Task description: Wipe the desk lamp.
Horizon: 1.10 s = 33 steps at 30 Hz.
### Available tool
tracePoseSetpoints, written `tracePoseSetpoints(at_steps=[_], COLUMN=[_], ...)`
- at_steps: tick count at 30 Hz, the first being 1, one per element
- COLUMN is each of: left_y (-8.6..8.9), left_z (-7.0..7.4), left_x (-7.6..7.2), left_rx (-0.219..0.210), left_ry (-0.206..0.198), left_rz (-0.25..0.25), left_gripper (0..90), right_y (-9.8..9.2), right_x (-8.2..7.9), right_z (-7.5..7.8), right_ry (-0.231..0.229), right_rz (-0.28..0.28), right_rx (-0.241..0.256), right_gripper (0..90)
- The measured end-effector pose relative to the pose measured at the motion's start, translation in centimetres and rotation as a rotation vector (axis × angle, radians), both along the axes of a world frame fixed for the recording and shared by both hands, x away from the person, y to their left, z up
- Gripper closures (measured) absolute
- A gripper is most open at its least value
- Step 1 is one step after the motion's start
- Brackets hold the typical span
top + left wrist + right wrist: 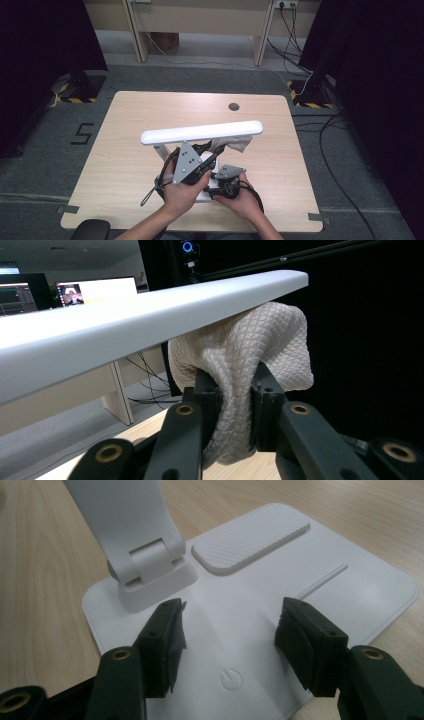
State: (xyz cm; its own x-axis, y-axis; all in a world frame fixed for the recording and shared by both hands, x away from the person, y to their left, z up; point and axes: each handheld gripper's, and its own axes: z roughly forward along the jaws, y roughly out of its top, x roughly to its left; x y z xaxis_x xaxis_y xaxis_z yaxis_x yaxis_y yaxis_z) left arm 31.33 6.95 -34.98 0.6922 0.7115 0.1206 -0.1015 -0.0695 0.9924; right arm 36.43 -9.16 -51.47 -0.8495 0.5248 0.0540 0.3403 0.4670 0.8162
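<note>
A white desk lamp stands on the table, its long light bar (201, 132) level above its flat base (320, 585). My left gripper (216, 148) is shut on a cream waffle-weave cloth (240, 365), which it presses up against the underside of the light bar (150, 315) near its right end. Lower down, my right gripper (230, 630) stands open just over the base, its jaws either side of the power symbol (231, 680), with the hinged lamp arm (135, 535) just beyond them. The cloth (236, 144) hangs below the bar.
The wooden table (125, 150) has a round cable hole (233, 106) at the back. Behind it are desk legs, cables on the grey floor and dark curtains at both sides. A black chair part (91, 230) sits at the front left corner.
</note>
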Motion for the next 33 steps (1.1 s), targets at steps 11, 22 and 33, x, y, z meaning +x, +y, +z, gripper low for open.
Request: tracePoseSetpoints(at_steps=[11, 22, 33], left_y=[1.6, 4.0, 5.7], left_z=[-0.1, -0.3, -0.4], left_x=[-0.4, -1.1, -1.8], left_rx=[-0.003, -0.017, -0.037], left_ry=[0.002, 0.013, 0.026], left_rz=[0.004, 0.045, 0.066], left_gripper=[77.6, 77.7, 77.7], right_y=[0.0, 0.0, 0.0], right_x=[0.0, 0.0, 0.0], right_z=[0.0, 0.0, 0.0], right_ry=[0.000, -0.001, -0.003], right_rz=[0.000, 0.000, -0.001], right_rx=[0.001, 0.001, 0.000], right_gripper=[43.8, 43.8, 43.9])
